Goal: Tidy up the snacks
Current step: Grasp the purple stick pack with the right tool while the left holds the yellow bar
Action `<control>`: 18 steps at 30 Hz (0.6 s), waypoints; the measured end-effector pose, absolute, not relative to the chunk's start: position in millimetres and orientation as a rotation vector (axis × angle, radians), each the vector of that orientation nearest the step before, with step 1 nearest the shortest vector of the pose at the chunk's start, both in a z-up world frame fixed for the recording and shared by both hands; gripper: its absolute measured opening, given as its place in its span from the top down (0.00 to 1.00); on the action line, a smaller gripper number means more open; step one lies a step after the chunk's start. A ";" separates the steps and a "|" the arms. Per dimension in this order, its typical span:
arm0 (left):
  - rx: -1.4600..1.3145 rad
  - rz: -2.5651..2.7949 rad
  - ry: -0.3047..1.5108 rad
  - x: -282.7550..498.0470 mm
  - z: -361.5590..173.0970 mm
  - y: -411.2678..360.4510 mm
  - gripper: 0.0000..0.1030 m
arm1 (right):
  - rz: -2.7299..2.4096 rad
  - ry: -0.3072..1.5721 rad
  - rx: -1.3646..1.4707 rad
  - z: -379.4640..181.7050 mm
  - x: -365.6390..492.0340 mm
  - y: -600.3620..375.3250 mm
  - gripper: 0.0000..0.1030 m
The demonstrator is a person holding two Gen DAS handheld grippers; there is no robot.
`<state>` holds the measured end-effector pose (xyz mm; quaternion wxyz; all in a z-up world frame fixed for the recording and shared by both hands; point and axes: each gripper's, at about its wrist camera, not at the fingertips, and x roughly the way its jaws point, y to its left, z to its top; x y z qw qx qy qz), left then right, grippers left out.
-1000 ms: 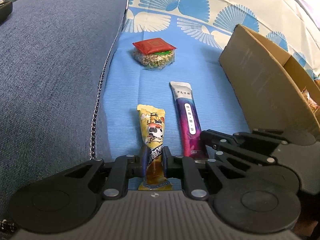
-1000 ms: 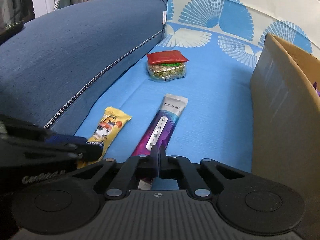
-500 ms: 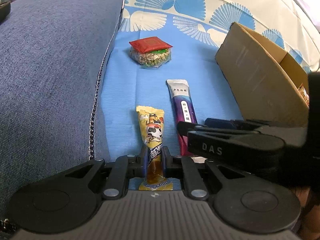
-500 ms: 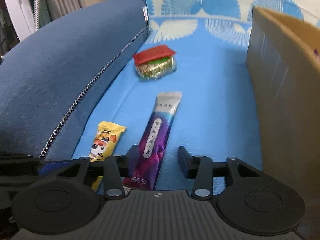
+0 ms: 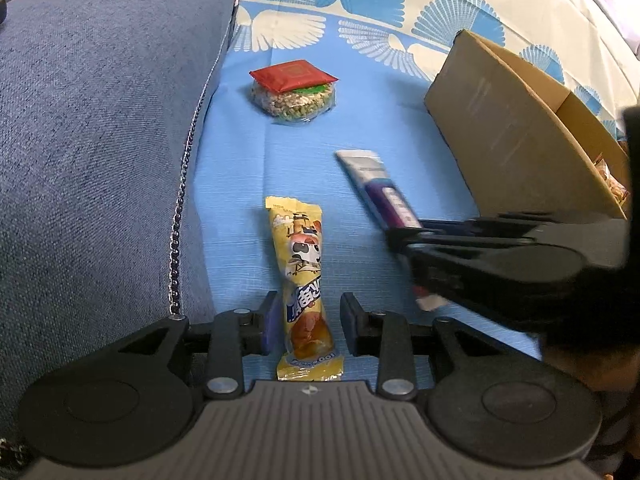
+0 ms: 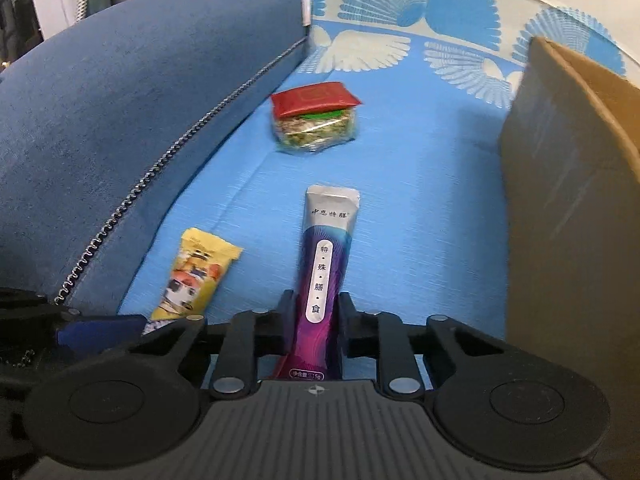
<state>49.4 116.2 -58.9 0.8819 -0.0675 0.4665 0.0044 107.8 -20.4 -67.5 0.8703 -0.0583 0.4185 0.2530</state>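
A yellow snack bar (image 5: pixel 302 264) lies on the blue patterned cloth (image 5: pixel 248 184). My left gripper (image 5: pixel 309 314) straddles its near end; its jaws are opening and a gap shows on each side of the wrapper. Beside it, my right gripper (image 6: pixel 317 314) is closing on a purple and silver snack stick (image 6: pixel 326 256), with both pads against the stick's sides. In the left wrist view the stick (image 5: pixel 378 180) is blurred and slanted, running into the right gripper (image 5: pixel 404 244). Further back lies a clear snack pack with a red sachet on top (image 5: pixel 294 92).
An open cardboard box (image 5: pixel 516 132) stands on the right, with some packets just showing inside. Its wall (image 6: pixel 568 200) is close to my right gripper. A dark blue cushion with a zip edge (image 5: pixel 100 140) rises along the left.
My left jaws, earlier shut on the yellow bar, have parted from it. My right gripper opened, moved over the purple stick and closed onto it; the stick now lies slanted.
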 end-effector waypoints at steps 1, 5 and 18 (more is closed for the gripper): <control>-0.142 0.009 0.973 49.6 -59.3 116.2 0.65 | 0.517 0.875 -0.121 -65.3 106.3 -24.4 0.80; -0.151 0.008 0.981 50.9 -61.0 117.4 0.63 | 0.508 0.893 -0.102 -52.4 94.1 -39.4 0.80; -0.181 0.002 1.011 58.3 -65.6 119.8 0.61 | 0.636 0.891 -0.198 -42.2 6.7 -79.1 0.80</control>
